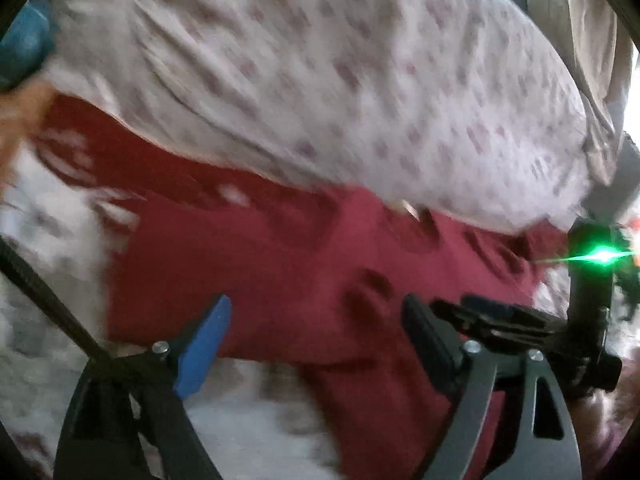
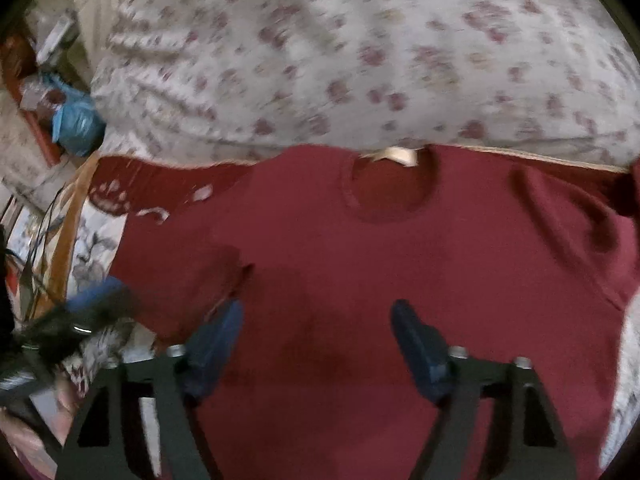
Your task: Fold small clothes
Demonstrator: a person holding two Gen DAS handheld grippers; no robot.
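A dark red T-shirt (image 2: 340, 264) lies spread flat on the bed, its round neck (image 2: 388, 184) with a cream label pointing away from me. My right gripper (image 2: 316, 320) is open and empty above the shirt's chest. In the left wrist view the same red shirt (image 1: 280, 264) lies across the frame, blurred. My left gripper (image 1: 316, 320) is open and empty above the shirt's edge. The other gripper (image 1: 520, 320), with a green light, shows at the right of that view.
A large floral white pillow (image 2: 360, 52) lies just beyond the shirt's collar and also shows in the left wrist view (image 1: 320, 64). The floral bedsheet (image 2: 96, 248) shows at the left. A blue bag (image 2: 76, 124) and clutter lie off the bed at far left.
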